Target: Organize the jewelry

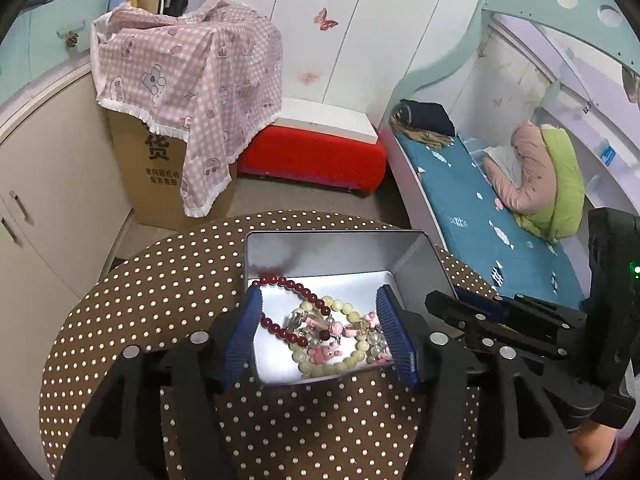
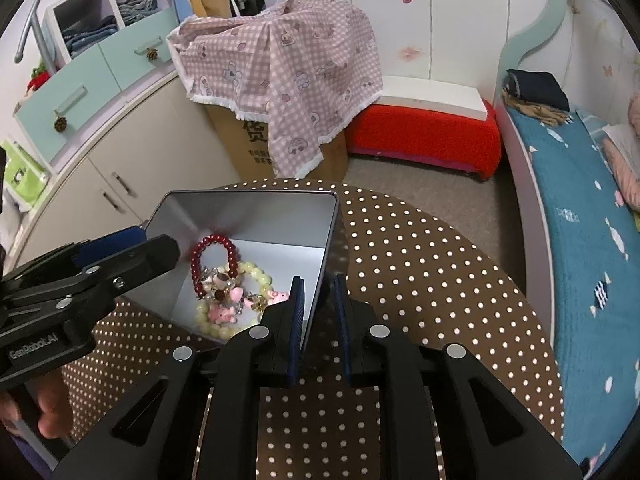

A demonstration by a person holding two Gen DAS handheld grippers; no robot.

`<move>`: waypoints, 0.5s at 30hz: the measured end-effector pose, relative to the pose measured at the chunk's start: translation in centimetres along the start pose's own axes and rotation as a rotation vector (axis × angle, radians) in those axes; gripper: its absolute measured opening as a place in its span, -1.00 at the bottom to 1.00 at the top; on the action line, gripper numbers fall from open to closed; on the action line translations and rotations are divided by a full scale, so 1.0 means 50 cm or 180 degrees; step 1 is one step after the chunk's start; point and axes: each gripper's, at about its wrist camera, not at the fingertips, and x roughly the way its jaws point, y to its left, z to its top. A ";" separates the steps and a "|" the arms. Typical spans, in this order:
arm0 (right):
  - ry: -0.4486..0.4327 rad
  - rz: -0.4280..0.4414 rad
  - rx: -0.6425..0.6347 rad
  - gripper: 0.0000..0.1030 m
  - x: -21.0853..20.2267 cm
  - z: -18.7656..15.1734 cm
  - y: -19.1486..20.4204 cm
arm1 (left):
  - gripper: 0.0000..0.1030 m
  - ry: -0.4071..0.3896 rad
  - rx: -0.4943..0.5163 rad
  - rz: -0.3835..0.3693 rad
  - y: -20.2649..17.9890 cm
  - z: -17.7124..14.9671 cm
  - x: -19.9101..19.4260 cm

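Looking down from both wrists, everything sits on a round table with a brown polka-dot cloth, and a silver metal tin is open on it.

Left gripper is angled down over the near edge of the tin, its blue pads spread wide on either side of the jewelry pile, with nothing pinched between them. From the right wrist view you can see it coming in from the left side, and a bit of the person's hand wrapped around the handle at the bottom.

Right gripper is tilted down too and straddles the tin's right wall: one pad inside, one outside, gap narrow. I can't tell if the pads actually press on the metal or just sit close to it. In the left view it pokes in from the right.

All the jewelry is inside the tin: a dark red bead bracelet toward the back, a pale yellow-green bead bracelet nearer the front, and pink charm bits tangled in the middle.
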 end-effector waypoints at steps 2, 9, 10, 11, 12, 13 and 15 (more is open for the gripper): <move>-0.0056 -0.0048 -0.0007 -0.24 -0.019 -0.003 0.002 | 0.41 -0.0055 -0.0033 0.0087 0.002 -0.003 -0.017; -0.0397 -0.0113 -0.0057 0.03 -0.127 -0.016 0.023 | 0.56 -0.0417 -0.0090 0.0316 0.006 -0.021 -0.125; -0.0460 -0.0123 -0.0071 0.03 -0.145 -0.018 0.026 | 0.56 -0.0442 -0.0098 0.0359 0.007 -0.023 -0.137; -0.0565 -0.0102 -0.0084 0.06 -0.175 -0.026 0.034 | 0.56 -0.0500 -0.0121 0.0413 0.006 -0.028 -0.160; -0.0639 -0.0077 -0.0076 0.09 -0.198 -0.031 0.038 | 0.56 -0.0568 -0.0144 0.0429 0.005 -0.034 -0.182; -0.0732 -0.0062 -0.0069 0.17 -0.225 -0.040 0.044 | 0.56 -0.0641 -0.0157 0.0450 0.001 -0.041 -0.205; -0.0922 -0.0044 -0.0110 0.27 -0.280 -0.059 0.063 | 0.61 -0.0719 -0.0155 0.0446 -0.008 -0.053 -0.241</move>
